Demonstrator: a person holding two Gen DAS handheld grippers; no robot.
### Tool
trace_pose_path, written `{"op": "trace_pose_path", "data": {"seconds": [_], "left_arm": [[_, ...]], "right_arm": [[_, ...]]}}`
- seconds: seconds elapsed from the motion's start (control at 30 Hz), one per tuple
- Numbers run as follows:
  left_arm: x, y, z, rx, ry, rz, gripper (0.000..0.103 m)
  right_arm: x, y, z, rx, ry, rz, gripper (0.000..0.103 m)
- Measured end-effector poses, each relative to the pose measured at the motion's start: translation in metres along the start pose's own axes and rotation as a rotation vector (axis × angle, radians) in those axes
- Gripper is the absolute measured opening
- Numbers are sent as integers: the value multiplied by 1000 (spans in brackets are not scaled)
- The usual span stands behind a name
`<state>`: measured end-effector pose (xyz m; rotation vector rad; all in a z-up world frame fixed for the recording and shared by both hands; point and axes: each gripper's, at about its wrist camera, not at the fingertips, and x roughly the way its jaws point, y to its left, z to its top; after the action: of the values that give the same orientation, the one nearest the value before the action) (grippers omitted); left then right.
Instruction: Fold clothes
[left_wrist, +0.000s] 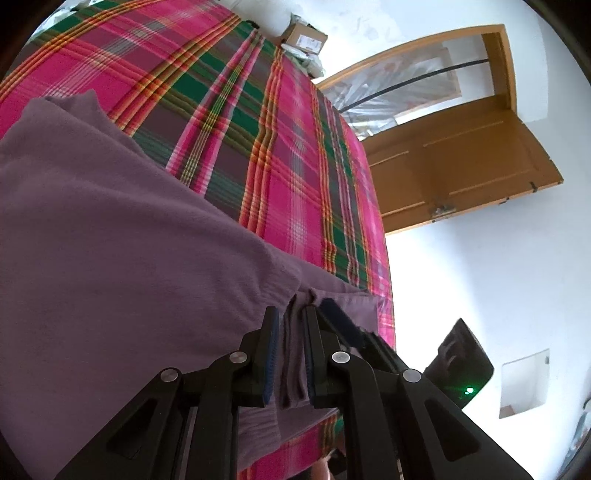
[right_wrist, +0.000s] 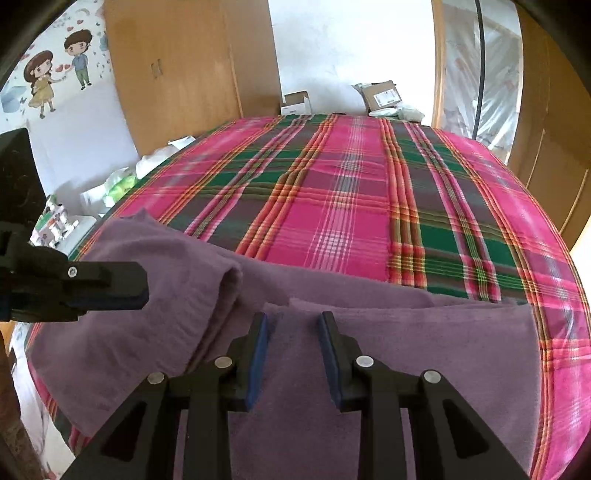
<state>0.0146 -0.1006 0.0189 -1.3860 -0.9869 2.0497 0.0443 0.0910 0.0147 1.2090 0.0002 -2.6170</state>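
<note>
Left gripper (left_wrist: 291, 325) clamped on a gathered fold of the purple garment (left_wrist: 110, 240), right gripper (right_wrist: 293, 325) just beside it, jaws parted over the near edge, plaid bedspread (right_wrist: 351, 192) stretched beyond.

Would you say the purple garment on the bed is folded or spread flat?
Partly folded: the purple garment shows one layer doubled over another, with a rolled fold at its left side.

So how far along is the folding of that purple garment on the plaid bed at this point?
Partly done: the purple garment lies doubled over on the plaid bed cover, with a fold ridge on its left side. In hand: the left gripper pinches a bunched edge of it, while the right gripper stands open over the fabric, gripping nothing. Left: at least one more fold and smoothing; it isn't yet a compact stack.
</note>
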Motion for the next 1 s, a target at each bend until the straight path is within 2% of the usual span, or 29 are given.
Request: {"op": "trace_pose_path", "data": {"seconds": [0.1, 0.2, 0.27, 0.37, 0.43, 0.53, 0.6, 0.73, 0.87, 1.0], "left_arm": [[-1, 0, 3, 7, 8, 10, 12], [2, -3, 4, 11, 20, 18, 12], [3, -6, 5, 17, 26, 20, 12], [4, -12, 5, 36, 28, 15, 21], [8, -19, 4, 58, 39, -6, 21], [18, -27, 0, 91, 45, 8, 21], [24, -31, -1, 105, 52, 23, 21], [34, -34, -5, 103, 76, 31, 21], [39, -40, -9, 118, 81, 47, 21], [46, -51, -15, 174, 70, 70, 33]], "right_arm": [[-5, -9, 3, 37, 9, 40, 30], [-30, -27, 5, 81, -46, 62, 30], [-44, -49, 3, 118, -76, -7, 30], [-53, -83, -1, 175, -85, -116, 29], [-56, -103, -2, 212, -84, -181, 25], [-41, -119, -1, 245, -33, -206, 22], [-31, -121, -3, 263, -8, -202, 21], [-28, -120, -6, 253, -13, -196, 21], [-48, -130, -11, 285, -29, -144, 21], [-72, -119, -30, 247, -54, -180, 21]]}}
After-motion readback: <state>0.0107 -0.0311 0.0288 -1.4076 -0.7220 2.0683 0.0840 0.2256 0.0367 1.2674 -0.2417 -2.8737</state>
